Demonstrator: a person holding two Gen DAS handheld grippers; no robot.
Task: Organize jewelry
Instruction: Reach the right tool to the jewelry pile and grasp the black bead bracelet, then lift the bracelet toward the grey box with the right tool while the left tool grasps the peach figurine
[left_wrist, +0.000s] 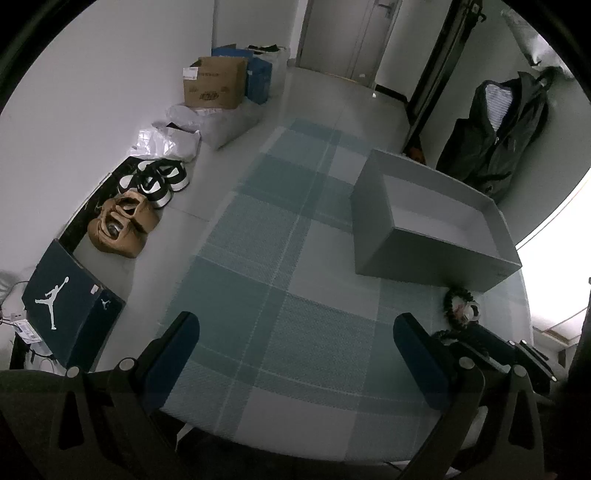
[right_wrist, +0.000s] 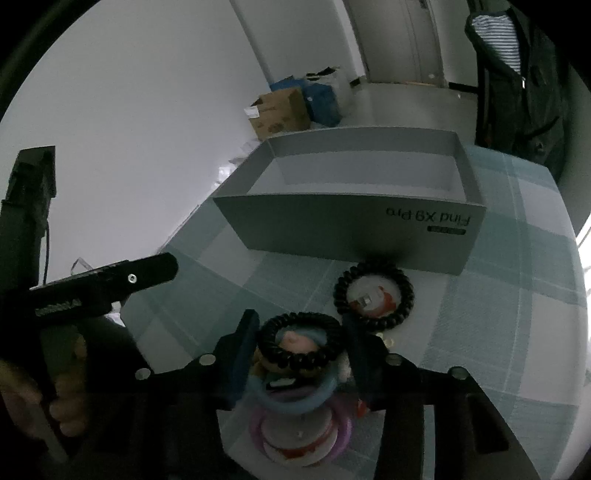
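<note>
An open grey box (left_wrist: 436, 221) stands on the checked table; in the right wrist view it (right_wrist: 354, 225) stands just beyond the jewelry. A black spiral hair tie (right_wrist: 373, 297) on a small card lies in front of the box, also seen in the left wrist view (left_wrist: 460, 308). My right gripper (right_wrist: 301, 330) is closed around a second black spiral tie (right_wrist: 297, 345) with a charm. Below it lie a blue ring (right_wrist: 295, 397) and a purple ring (right_wrist: 301, 439). My left gripper (left_wrist: 295, 332) is open and empty over the table.
The table wears a green and white checked cloth (left_wrist: 280, 280). On the floor to the left are shoes (left_wrist: 125, 225), a Jordan shoebox (left_wrist: 70, 302) and cardboard boxes (left_wrist: 214, 83). A dark jacket (left_wrist: 495, 136) hangs at the right. The left gripper's body (right_wrist: 103, 284) shows in the right wrist view.
</note>
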